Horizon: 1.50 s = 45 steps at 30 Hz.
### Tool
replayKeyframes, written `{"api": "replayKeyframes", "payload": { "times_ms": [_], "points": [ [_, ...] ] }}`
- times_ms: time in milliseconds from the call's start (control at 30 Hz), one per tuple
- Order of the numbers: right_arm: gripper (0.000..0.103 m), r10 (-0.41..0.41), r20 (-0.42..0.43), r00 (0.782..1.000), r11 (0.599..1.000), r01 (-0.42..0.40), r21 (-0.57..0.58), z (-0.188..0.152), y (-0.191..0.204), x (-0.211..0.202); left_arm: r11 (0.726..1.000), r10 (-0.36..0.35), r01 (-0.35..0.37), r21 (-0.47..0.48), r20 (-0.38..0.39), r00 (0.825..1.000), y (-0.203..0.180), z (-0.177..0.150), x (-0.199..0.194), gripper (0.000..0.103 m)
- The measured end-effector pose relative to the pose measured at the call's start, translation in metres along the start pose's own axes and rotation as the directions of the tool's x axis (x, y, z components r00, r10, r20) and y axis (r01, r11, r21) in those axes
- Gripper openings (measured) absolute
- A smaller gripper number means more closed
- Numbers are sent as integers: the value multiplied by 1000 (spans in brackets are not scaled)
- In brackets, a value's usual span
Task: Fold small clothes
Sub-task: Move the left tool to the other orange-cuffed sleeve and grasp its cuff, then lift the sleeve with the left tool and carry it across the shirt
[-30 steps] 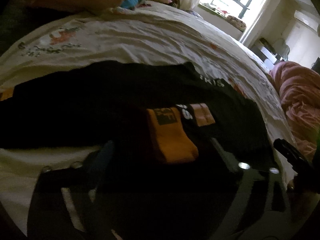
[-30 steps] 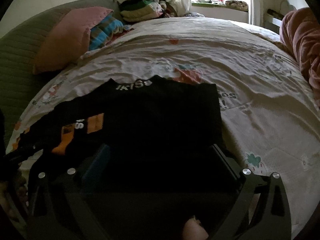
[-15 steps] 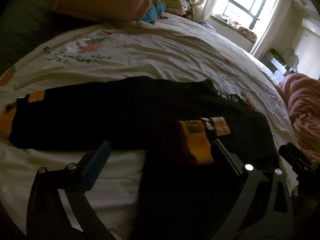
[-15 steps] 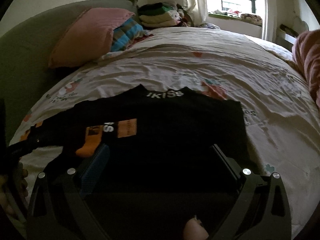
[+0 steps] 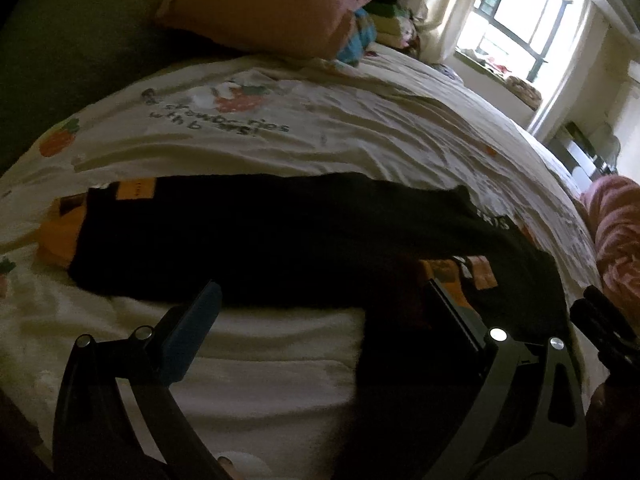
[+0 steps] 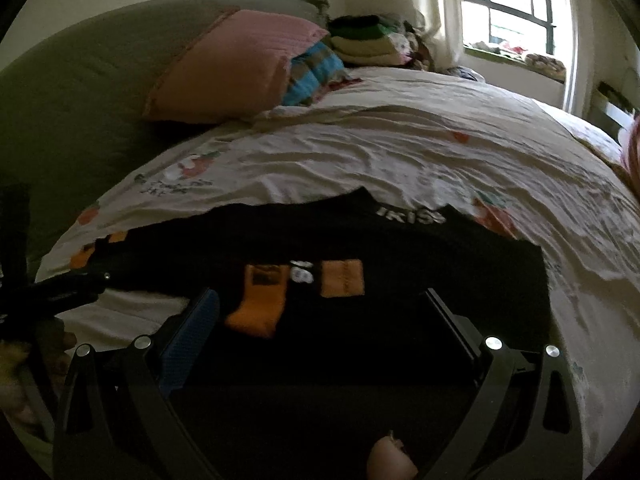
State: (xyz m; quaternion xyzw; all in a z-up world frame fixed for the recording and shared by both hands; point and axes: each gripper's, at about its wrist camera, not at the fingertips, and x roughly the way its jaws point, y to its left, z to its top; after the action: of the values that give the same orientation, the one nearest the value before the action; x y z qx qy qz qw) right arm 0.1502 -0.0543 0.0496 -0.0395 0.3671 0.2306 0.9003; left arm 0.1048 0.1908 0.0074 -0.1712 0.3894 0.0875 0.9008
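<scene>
A black top point(image 5: 280, 240) with orange cuffs lies flat on the printed bedsheet point(image 5: 320, 128). One sleeve is folded across the body, its orange cuff point(image 6: 256, 308) resting beside an orange patch point(image 6: 342, 278). The other sleeve stretches out to an orange cuff point(image 5: 60, 236) at the far left. My left gripper point(image 5: 320, 304) is open at the top's near edge, over bare sheet, holding nothing. My right gripper point(image 6: 320, 308) is open above the top's lower body, empty. The left gripper point(image 6: 60, 292) also shows at the right wrist view's left edge.
A pink pillow point(image 6: 228, 68) leans on the green headboard point(image 6: 80, 100), with a striped cushion point(image 6: 316, 72) and stacked folded clothes point(image 6: 368, 40) behind it. A pink blanket point(image 5: 616, 240) is bunched at the right. A window point(image 5: 520, 20) lights the far side.
Both grippers have drawn back from the top. The left one slid left off the folded sleeve, so white sheet now lies between its fingers. The folded cuff stays on the body.
</scene>
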Motion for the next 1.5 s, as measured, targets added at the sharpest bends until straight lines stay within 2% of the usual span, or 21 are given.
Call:
{"api": "replayKeyframes", "payload": {
  "times_ms": [367,933,1200,1500],
  "points": [
    [99,56,4,998,996,-56,-72,14,47,13,995,86,-83,-47,55,995,38,9,-13,93],
    [99,127,-11,992,975,-127,-181,24,105,35,976,152,-142,-168,52,987,91,14,-12,93],
    [99,156,-38,987,960,-160,-228,23,129,50,958,175,-162,-235,33,984,120,12,-8,93],
    [99,182,-63,981,951,-192,-242,20,143,63,933,177,-176,-313,-25,984,152,7,10,93]
  ]
}}
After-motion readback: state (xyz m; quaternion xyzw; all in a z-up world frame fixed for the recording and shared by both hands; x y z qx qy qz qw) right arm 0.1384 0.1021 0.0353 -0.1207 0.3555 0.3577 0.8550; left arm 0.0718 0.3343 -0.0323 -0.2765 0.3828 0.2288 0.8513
